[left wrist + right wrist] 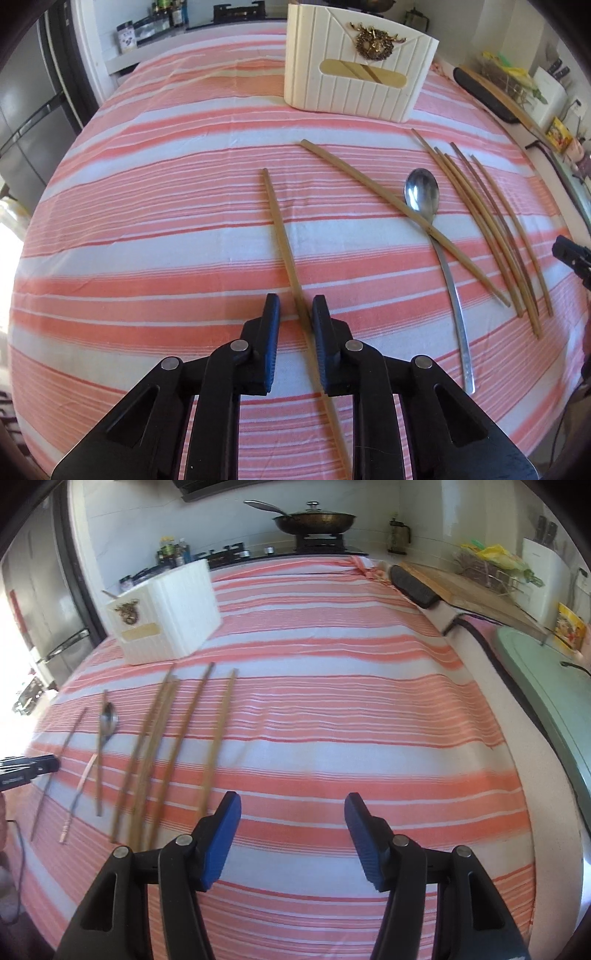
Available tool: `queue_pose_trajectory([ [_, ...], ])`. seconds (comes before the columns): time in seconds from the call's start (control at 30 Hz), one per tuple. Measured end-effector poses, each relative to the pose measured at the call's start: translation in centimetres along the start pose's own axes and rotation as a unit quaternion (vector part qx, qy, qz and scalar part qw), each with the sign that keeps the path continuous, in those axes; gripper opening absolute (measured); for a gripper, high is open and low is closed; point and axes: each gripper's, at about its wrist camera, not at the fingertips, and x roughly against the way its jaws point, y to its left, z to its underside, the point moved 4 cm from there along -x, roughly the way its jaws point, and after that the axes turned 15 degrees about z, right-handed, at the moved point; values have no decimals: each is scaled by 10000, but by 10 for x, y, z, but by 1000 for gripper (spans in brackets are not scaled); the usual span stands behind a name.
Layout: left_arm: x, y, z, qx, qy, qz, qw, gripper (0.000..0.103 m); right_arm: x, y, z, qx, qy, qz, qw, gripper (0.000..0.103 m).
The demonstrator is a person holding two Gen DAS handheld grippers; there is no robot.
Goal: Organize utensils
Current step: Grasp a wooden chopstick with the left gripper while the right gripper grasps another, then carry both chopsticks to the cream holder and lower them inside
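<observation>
A single bamboo chopstick (280, 229) lies lengthwise on the striped cloth and runs between the fingers of my left gripper (295, 301). It rests against the right pad, with a gap to the left pad. Another chopstick (369, 188) lies across the neck of a steel spoon (421, 195). Several more chopsticks (487, 229) lie side by side to the right. A cream ribbed utensil holder (354, 62) stands at the back. My right gripper (291, 805) hangs open over bare cloth, just right of those chopsticks (177, 746), with nothing between its fingers.
The pink and white striped cloth (351, 701) covers the counter. A lidded pan (314, 518) sits on the stove behind. A wooden cutting board (461, 587) and a pale green surface (546, 672) lie at the right. A fridge (29, 110) stands at the left.
</observation>
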Motion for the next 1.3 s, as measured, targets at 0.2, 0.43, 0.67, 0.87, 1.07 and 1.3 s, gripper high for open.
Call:
queue_pose_trajectory([
  [0.2,-1,-7,1,-63,-115,-77,9999,63,-14,44,-15,584,295,-388,9971,53],
  [0.43,1,-4,6,-241,-127,-176,9995,63,-25,55,-9,938,458,18,9945,9],
  [0.67,9,25,2,-30,-7,-90,10000,67,-15,20,6,879,923,352,9912,11],
  [0.87,-2,29,-19,-59,349,270,9990,71,-20,18,-5,1214,1188,42,9855,34],
  [1.07,-17,33,-44,-157,534,28,9984,63,-47,36,-32,1673,1340,-54,9767,34],
  [1.3,-31,34,-72,-181,550,60,9983,14,-84,61,-83,1553,1289,-140,9793,18],
])
